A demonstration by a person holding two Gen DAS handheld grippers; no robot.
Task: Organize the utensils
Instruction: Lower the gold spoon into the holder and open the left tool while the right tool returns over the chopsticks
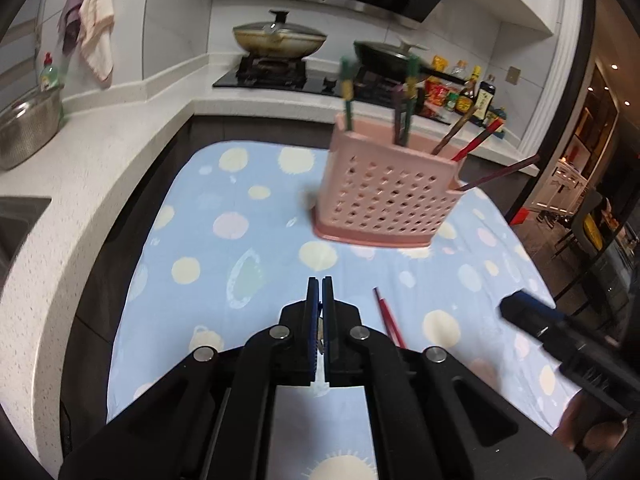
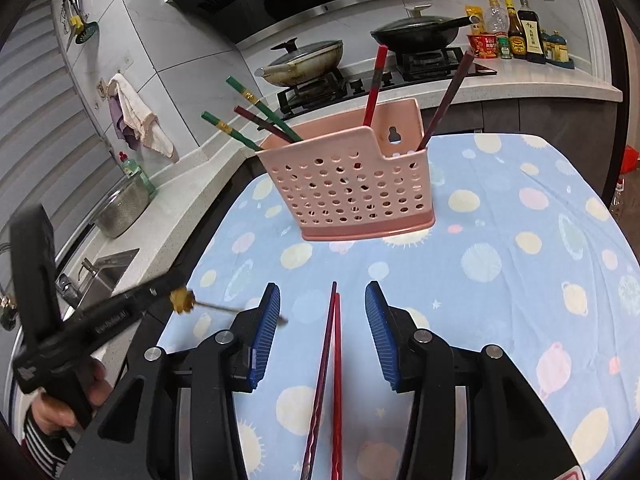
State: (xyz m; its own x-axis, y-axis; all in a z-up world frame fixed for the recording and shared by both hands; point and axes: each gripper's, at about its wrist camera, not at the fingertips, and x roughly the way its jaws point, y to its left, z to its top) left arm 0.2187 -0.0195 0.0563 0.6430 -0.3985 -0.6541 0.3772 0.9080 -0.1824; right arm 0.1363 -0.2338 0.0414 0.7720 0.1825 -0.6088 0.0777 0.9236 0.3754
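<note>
Right wrist view: our right gripper (image 2: 322, 320) jaws hang released around two chopsticks (image 2: 334, 380); left gripper (image 1: 319, 300) clenched on a fork (image 2: 184, 300); open cloth (image 2: 500, 300) before the pink holder (image 2: 352, 192).

A table covered by a pale blue cloth (image 2: 500, 240) printed with pastel planets carries a pink perforated utensil holder (image 2: 352, 188), standing upright well ahead of the right jaws, and two chopsticks (image 2: 334, 360) (one red, one darker) lying side by side between those jaws, untouched by either pad.
</note>
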